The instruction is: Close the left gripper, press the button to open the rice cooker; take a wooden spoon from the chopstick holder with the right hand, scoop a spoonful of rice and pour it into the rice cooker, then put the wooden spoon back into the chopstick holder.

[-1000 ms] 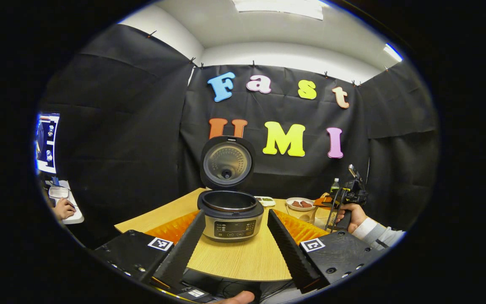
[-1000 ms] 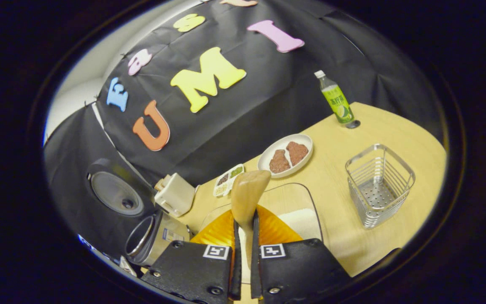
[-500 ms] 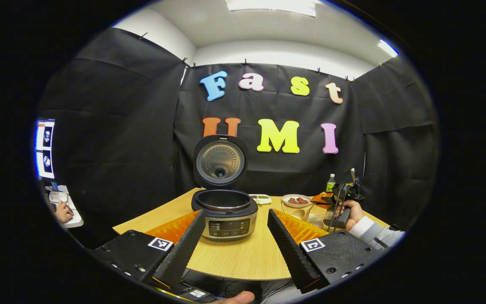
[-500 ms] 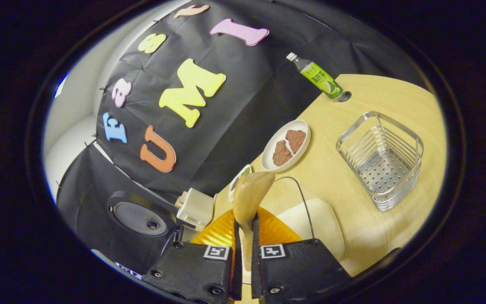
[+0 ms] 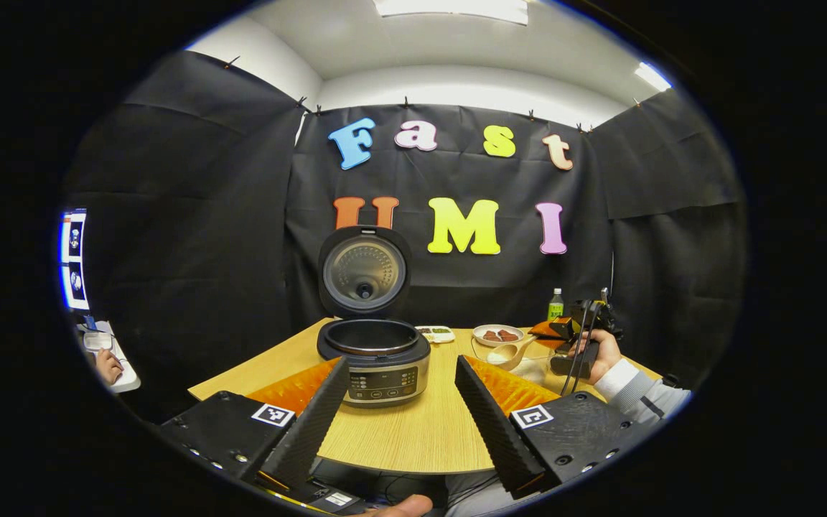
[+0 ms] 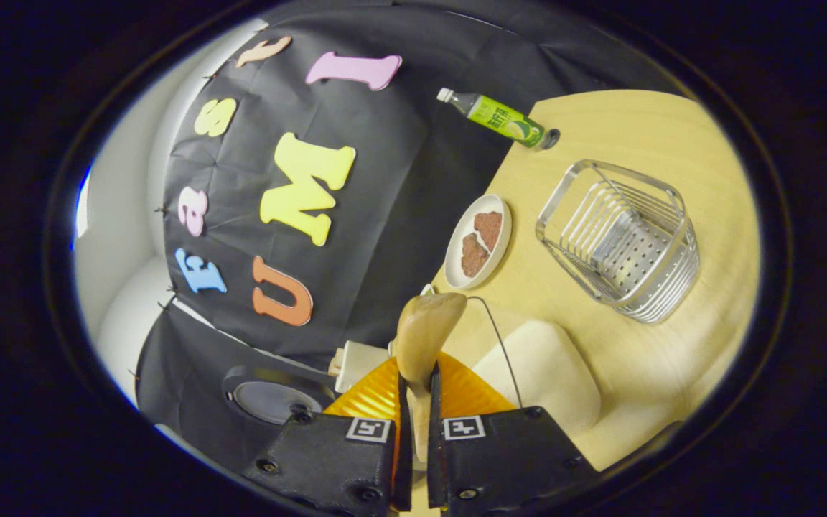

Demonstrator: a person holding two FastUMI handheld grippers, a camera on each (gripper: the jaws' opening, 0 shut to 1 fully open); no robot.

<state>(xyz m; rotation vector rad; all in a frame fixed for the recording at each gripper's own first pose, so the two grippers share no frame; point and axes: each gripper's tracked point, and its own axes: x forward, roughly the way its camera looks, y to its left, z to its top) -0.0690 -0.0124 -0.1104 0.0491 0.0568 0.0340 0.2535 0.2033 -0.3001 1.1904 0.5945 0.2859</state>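
With lid up: rice cooker [image 5: 374, 355] stands open mid-table.
Right gripper [image 6: 413, 402]: my fingers pinch the wooden spoon [image 6: 424, 334] by its handle, bowl over the rice container [image 6: 535, 373].
Left gripper [image 5: 399, 402]: fingers spread, holding nothing.
Handling: spoon looks stiff, light, smooth; I'd grip low on the handle, since a loaded bowl may twist.

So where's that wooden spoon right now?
The wooden spoon is clamped in the right gripper, its bowl over the clear rice container. In the left gripper view it sits right of the open rice cooker.
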